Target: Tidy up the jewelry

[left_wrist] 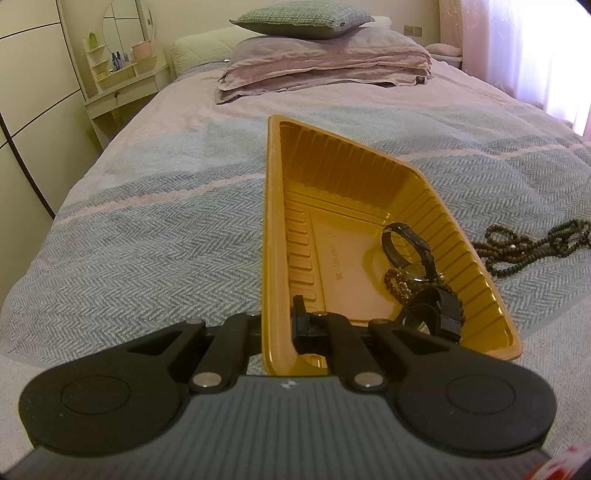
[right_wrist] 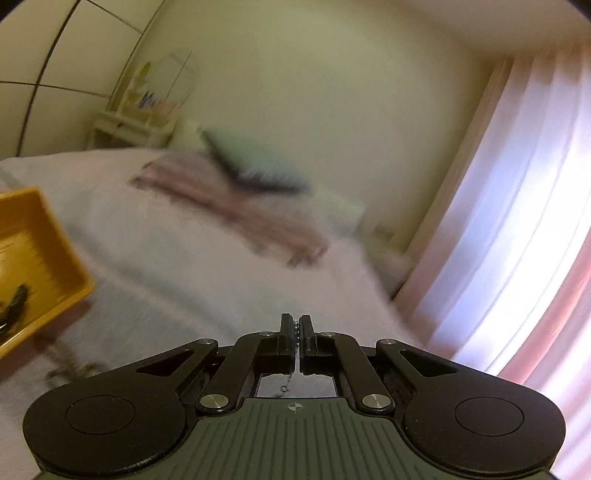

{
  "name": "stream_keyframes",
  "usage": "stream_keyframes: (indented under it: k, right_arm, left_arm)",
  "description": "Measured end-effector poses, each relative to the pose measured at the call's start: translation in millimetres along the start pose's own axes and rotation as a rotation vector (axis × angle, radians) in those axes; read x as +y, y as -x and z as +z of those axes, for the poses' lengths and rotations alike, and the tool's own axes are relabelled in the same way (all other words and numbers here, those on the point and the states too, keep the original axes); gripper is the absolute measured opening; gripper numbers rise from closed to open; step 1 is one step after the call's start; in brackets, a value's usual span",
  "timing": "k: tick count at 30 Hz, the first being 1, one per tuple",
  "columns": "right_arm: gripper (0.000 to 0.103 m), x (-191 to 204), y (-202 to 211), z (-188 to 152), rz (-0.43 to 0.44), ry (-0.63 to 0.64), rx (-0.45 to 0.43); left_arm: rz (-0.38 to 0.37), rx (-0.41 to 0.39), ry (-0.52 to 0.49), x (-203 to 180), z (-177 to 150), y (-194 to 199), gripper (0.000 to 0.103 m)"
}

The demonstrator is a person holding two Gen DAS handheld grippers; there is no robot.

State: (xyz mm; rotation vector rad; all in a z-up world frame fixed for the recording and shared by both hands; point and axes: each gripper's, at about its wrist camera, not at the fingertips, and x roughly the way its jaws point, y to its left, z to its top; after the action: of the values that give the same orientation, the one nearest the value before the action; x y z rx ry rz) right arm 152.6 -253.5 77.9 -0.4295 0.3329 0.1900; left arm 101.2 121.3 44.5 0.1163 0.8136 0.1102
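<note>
Jewelry tray (left_wrist: 369, 206), tilted, is clamped by my left gripper (left_wrist: 284, 317) at six o'clock; my right gripper (right_wrist: 295, 328) pinches a beaded chain (right_wrist: 295, 332).

- I am working in a bedroom of a home.
- A bed (left_wrist: 155, 221) fills most of my left view, under a herringbone-weave cover in grey-blue and pale pink.
- At its head lie a folded mauve quilt (left_wrist: 325, 66) and a green checked pillow (left_wrist: 303, 18) on top.
- In the corner stands a cream dressing table (left_wrist: 122, 85) with a round mirror (left_wrist: 123, 27), small shelves and toiletry bottles.
- Pale wardrobe panels (left_wrist: 33, 92) line the left wall.
- Pink curtains (right_wrist: 517, 229) glow with daylight on the right.
</note>
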Motion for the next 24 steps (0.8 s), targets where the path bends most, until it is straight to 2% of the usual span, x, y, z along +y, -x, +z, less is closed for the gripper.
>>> stream_keyframes:
  k: [8,11,13,15,17,19,22,24]
  right_arm:
    - [0.002,26,-14,-65,0.257,-0.093,0.266]
    - [0.003,31,-11,-79,0.317,-0.136,0.324]
    - [0.016,26,-12,-84,0.318,-0.174,0.322]
    - [0.025,17,-13,-86,0.260,-0.194,0.314]
    - [0.028,5,-24,-87,0.222,-0.217,0.312]
    - [0.028,2,-38,-91,0.195,-0.156,0.335]
    - [0.028,16,-57,-102,0.156,0.118,0.369]
    - [0.028,25,-63,-112,0.174,0.246,0.366]
  left_arm:
    - [0.001,-0.002,-0.008,-1,0,0,0.004]
    - [0.001,-0.003,-0.011,-1,0,1,0.004]
    - [0.000,-0.004,-0.013,-1,1,1,0.004]
    - [0.000,-0.004,-0.014,-1,1,1,0.005]
    - [0.000,-0.004,-0.014,0,1,1,0.005]
    - [0.001,-0.002,-0.011,0,0,1,0.005]
    - [0.003,0.003,-0.010,-1,0,0,0.004]
    - [0.004,0.005,-0.007,-1,0,1,0.004]
